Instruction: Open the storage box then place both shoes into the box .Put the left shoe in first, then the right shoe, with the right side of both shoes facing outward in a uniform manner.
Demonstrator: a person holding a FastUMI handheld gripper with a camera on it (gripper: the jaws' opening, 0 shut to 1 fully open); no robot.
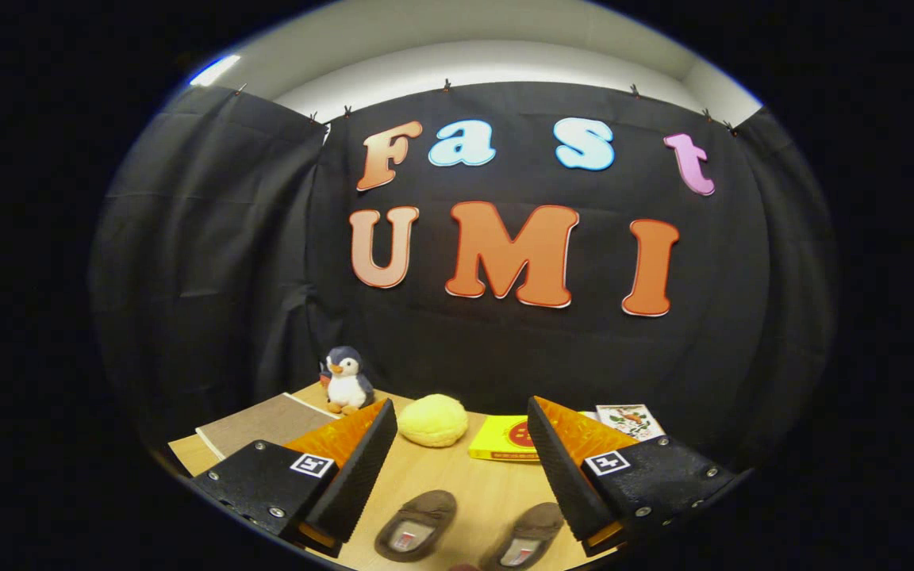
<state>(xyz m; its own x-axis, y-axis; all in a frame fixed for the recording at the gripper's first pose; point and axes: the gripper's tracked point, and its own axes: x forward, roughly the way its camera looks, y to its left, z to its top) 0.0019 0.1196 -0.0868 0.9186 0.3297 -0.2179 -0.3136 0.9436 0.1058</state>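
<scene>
In the gripper view, the gripper hangs above the wooden desk with its fingers wide apart and nothing between them. Two brown shoes lie on the desk low between the fingers: the left-hand shoe shows nearly whole, while the right-hand shoe is cut off at its heel and partly tucked behind the right finger. Beyond the fingers sit a yellow bun-shaped toy and a yellow flat box, half hidden by the right finger. A plush penguin stands farther left, beside a brown board. A printed card peeks past the right finger.
</scene>
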